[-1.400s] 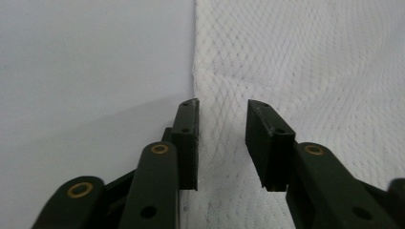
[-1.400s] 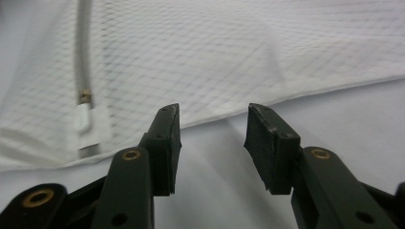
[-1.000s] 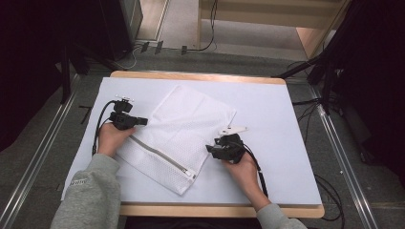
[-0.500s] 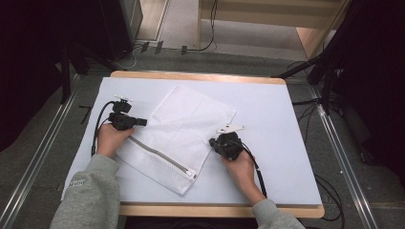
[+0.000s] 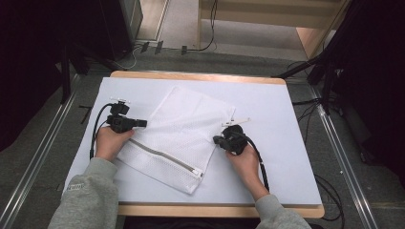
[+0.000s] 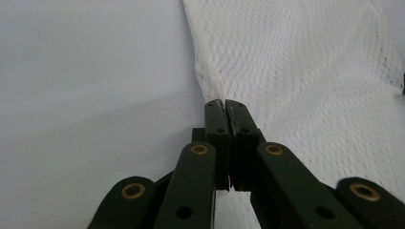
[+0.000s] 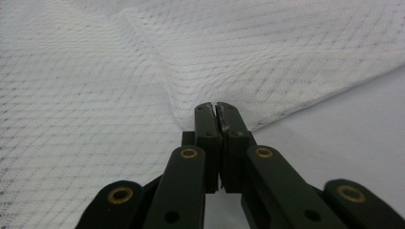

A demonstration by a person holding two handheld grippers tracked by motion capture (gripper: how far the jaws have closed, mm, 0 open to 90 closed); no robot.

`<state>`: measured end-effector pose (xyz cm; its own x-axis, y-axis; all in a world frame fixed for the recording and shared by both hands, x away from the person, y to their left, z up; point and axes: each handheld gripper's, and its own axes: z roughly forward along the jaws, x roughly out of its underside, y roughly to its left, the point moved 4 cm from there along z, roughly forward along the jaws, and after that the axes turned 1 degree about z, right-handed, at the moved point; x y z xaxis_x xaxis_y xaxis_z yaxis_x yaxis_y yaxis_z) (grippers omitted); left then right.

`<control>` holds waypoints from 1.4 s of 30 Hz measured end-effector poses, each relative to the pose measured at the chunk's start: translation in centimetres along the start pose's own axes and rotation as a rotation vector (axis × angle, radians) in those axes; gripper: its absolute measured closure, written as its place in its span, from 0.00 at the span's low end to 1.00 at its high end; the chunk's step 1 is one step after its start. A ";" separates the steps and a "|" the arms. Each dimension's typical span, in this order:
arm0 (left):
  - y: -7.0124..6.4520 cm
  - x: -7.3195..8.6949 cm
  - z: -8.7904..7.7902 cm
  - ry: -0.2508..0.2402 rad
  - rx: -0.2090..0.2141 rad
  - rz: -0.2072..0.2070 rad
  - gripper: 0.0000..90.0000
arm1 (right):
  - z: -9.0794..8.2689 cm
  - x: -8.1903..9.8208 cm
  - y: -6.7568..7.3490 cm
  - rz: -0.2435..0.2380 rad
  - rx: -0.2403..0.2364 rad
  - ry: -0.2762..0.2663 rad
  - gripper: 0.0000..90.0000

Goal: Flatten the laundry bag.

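A white mesh bag (image 5: 184,126) with a grey zipper (image 5: 162,155) lies flat and slanted on the white-covered table (image 5: 286,105). My left gripper (image 5: 143,123) is at the bag's left edge. In the left gripper view its jaws (image 6: 224,102) are shut, pinching the hem of the mesh bag (image 6: 310,71). My right gripper (image 5: 216,140) is at the bag's right edge. In the right gripper view its jaws (image 7: 215,106) are shut on a puckered fold of the mesh bag (image 7: 119,71). A hand holds each gripper.
A small white strip (image 5: 241,120) lies on the table just beyond the right gripper. Black cables (image 5: 258,160) trail from both grippers toward the near edge. The table's wooden rim (image 5: 200,76) borders the far side, with dark floor and rails around it.
The right gripper has edged slightly forward against the bag's right edge, where the mesh now puckers. The left hand and the bag have stayed in place.
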<state>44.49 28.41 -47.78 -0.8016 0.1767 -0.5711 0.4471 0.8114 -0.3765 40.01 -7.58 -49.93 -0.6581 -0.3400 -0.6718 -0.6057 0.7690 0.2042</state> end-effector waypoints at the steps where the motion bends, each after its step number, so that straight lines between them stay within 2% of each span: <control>1: -0.2 0.2 -0.1 0.004 -0.002 0.004 1.00 | 0.0 -0.1 -0.2 0.007 -0.004 0.008 1.00; 9: -1.5 1.0 -0.1 -0.003 0.006 0.007 1.00 | -0.7 -0.9 -2.2 0.028 -0.010 0.023 1.00; 18: -4.4 2.5 0.0 -0.007 0.003 0.039 1.00 | -1.4 -2.0 -4.5 0.053 -0.021 0.015 1.00; 22: -5.2 3.0 0.2 -0.014 0.008 0.037 1.00 | -1.2 -2.2 -5.5 0.057 -0.023 0.021 1.00; 24: -5.8 3.3 0.4 -0.012 0.015 0.033 1.00 | -1.0 -2.4 -6.2 0.062 -0.014 0.025 1.00; 26: -6.8 3.6 0.7 -0.012 0.023 0.047 1.00 | -0.9 -2.6 -6.8 0.066 -0.003 0.026 1.00; 28: -7.0 3.7 0.7 -0.013 0.025 0.054 1.00 | -0.9 -2.6 -7.1 0.065 0.000 0.020 1.00; 29: -7.1 3.6 0.9 -0.015 0.024 0.059 1.00 | -0.7 -2.9 -7.7 0.063 0.001 0.031 1.00; 32: -6.8 3.5 1.0 -0.019 0.019 0.049 1.00 | -0.6 -3.1 -8.1 0.062 0.002 0.029 1.00; 36: -6.1 3.2 1.0 -0.032 0.012 0.035 0.99 | -0.6 -3.1 -8.3 0.072 0.000 0.025 1.00; 39: -5.5 3.1 1.3 -0.023 0.010 0.023 0.99 | -0.6 -3.1 -8.2 0.073 -0.002 0.022 1.00; 42: -5.4 3.0 1.4 -0.015 0.008 0.030 0.99 | -0.6 -3.0 -8.0 0.067 0.005 0.025 1.00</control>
<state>40.21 23.73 -48.51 -0.7822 0.1923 -0.5927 0.4736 0.8015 -0.3650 46.53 -13.05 -49.10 -0.7080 -0.3010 -0.6388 -0.5579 0.7930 0.2447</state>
